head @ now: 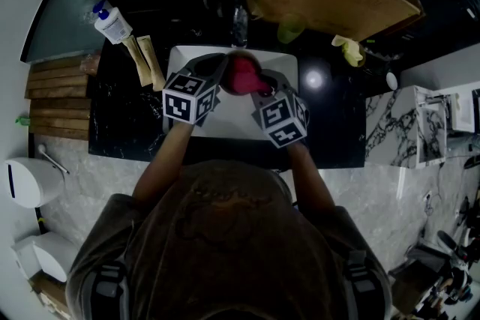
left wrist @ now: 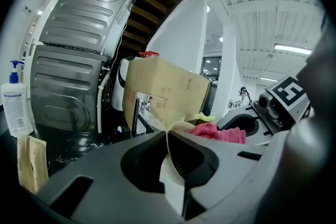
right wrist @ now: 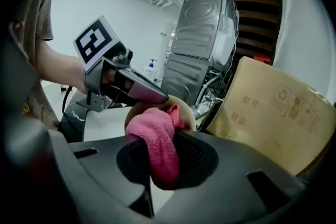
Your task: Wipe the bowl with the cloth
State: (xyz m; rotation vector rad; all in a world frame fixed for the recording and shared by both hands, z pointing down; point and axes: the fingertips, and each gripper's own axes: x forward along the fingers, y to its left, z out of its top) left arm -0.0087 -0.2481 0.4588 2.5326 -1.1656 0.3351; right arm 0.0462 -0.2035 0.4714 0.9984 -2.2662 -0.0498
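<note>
My left gripper (left wrist: 169, 136) has its jaws clamped on the rim of the bowl (left wrist: 171, 186), over the white tray (head: 234, 120) on the bench (head: 337, 124). My right gripper (right wrist: 165, 134) has its jaws clamped on the pink cloth (right wrist: 157, 152), which is pressed into the bowl.

The person is wearing a brown short-sleeved T-shirt (head: 225, 236) with a faint print across the back, and grey straps (head: 109, 288) are running over both shoulders. The left gripper (head: 219, 65) and the right gripper (head: 264, 84) are showing smooth grey plastic shells with dark hollows and dark ribbed pads (right wrist: 190, 152). Each is carrying a cube (head: 191, 100) of black-and-white square markers.
</note>
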